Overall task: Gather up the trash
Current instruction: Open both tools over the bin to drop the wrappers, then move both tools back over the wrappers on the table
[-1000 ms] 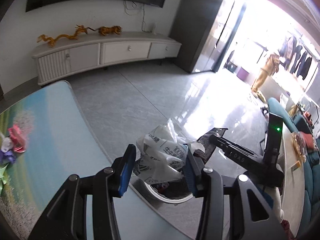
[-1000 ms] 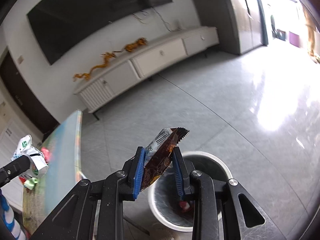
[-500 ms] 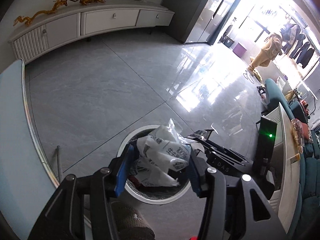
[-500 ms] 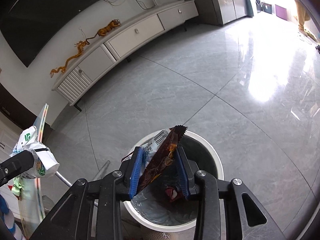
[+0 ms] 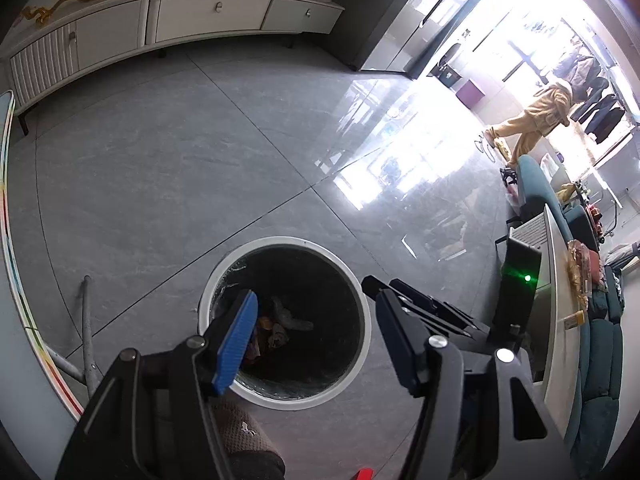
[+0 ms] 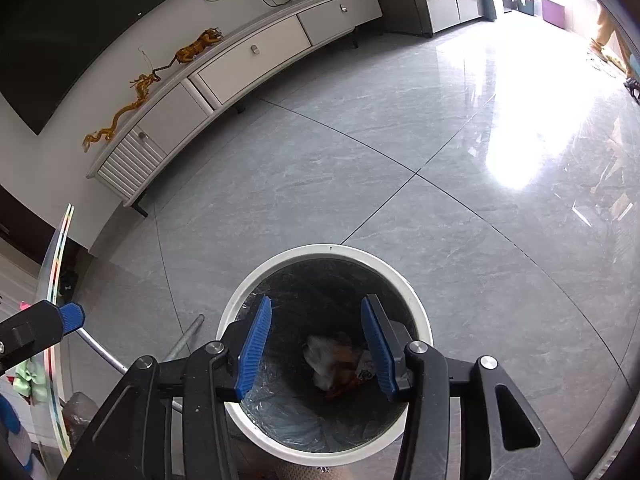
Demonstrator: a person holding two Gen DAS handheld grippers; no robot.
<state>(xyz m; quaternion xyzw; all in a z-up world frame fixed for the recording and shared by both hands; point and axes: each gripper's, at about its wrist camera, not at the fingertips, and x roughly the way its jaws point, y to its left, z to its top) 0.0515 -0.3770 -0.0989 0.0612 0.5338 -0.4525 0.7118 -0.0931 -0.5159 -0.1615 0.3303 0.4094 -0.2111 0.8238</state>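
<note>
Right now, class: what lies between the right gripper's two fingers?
Nothing is held. The right gripper, its jaws opening, frames the trash bin; wrappers lie at its bottom, per the right wrist view.

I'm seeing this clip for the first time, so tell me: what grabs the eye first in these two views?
The round white bin on the grey floor fills the bottom of both views, with crumpled wrappers at its bottom. Right above it hang the left gripper and right gripper, jaws opening with nothing between them. Beyond, sun glare floods the floor by the doorway, and a long white cabinet with golden figurines lines the wall.
</note>
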